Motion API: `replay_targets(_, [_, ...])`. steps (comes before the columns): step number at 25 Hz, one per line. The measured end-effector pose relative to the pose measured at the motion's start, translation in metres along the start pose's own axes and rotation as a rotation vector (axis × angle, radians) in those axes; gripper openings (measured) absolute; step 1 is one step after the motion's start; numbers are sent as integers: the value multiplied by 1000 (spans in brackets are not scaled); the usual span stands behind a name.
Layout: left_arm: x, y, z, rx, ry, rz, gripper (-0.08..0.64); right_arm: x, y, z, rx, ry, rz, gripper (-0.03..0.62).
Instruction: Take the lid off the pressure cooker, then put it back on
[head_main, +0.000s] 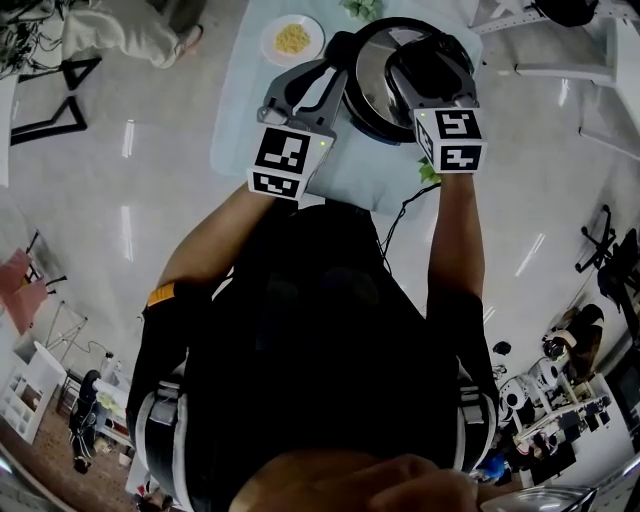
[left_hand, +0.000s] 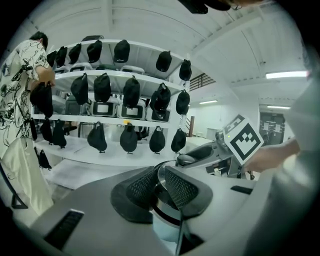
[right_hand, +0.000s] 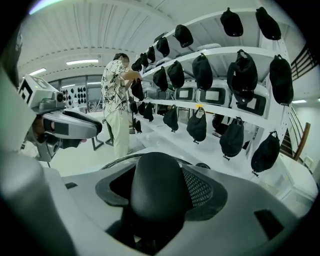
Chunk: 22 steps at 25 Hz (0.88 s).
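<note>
Both clamped — my right gripper (right_hand: 162, 200) gripped the heavy lid (head_main: 375, 75) by its black handle (right_hand: 155, 172), my left gripper (left_hand: 159, 189) pinched the cooker's slick steel rim (left_hand: 158, 172).

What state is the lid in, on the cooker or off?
On: the head view shows the lid covering the cooker, its black handle clamped by the right gripper. Locked or loose: cannot tell.

No words, numbers or brand names can be read on anything in view.

Cooker lid (head_main: 372, 80) glossy steel, lid handle (right_hand: 157, 192) matt blk plastic, claw pads (left_hand: 181, 189) ribbed, prob. rubber.
</note>
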<state>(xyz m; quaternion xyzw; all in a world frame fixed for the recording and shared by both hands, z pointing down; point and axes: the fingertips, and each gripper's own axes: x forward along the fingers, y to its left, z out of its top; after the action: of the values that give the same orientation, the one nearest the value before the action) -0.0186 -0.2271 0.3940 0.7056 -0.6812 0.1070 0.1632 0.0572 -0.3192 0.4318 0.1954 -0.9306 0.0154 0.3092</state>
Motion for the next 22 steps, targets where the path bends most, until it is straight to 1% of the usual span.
replay_targets(5, [-9,-3,9,10,-22,-10,69,-13,-3,19,-47,-18,-27,290])
replay_targets(12, [-26,-5,22,21,-66,-26,69,-40,8,39,-48,-52,-56,290])
replay_targets(17, [-44,-6,27,29,-86,-41,69,-62,28,45,-33,-72,-66,290])
replay_targets(22, [-69,-6,16,31,-88,-60,69,-82,59,39,-32,-68,-79,290])
